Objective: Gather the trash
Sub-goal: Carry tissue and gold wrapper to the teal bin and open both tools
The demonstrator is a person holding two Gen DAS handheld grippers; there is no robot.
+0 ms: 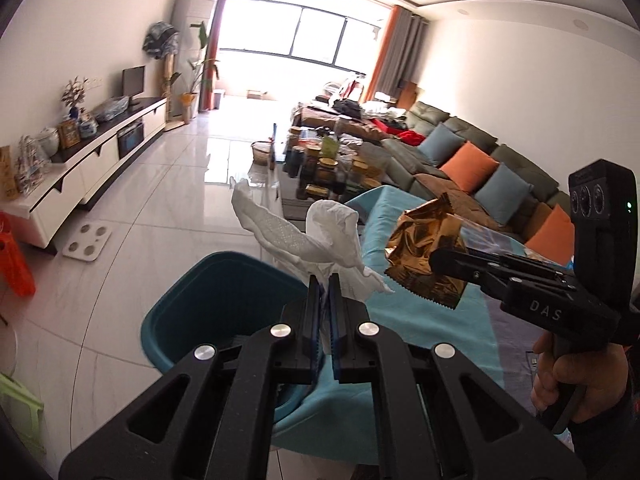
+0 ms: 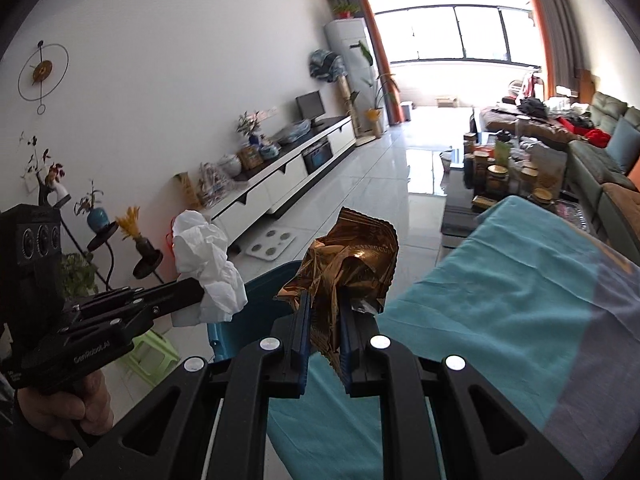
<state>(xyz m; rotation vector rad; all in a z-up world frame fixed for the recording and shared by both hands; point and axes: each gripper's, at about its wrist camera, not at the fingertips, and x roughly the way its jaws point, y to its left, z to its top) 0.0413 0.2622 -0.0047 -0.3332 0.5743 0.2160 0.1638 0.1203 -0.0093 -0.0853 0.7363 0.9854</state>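
Both grippers pinching trash, bin just ahead.
Left gripper [image 1: 325, 280] clamps tissue [image 1: 316, 236] by one corner; right gripper [image 2: 325, 300] nips wrapper [image 2: 352, 256]. Bin [image 1: 224, 304] sits below-left of the fingers, so letting go early probably drops the light stuff on the floor.

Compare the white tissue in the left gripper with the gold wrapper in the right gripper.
The tissue is white, matte and soft, bunched in loose folds; the wrapper is gold-brown, glossy foil, creased, with a serrated edge. The left gripper is pinched nearly flat on thin tissue; the right gripper stands slightly wider around the bulkier wrapper. Both are crumpled trash held up near the teal bin.
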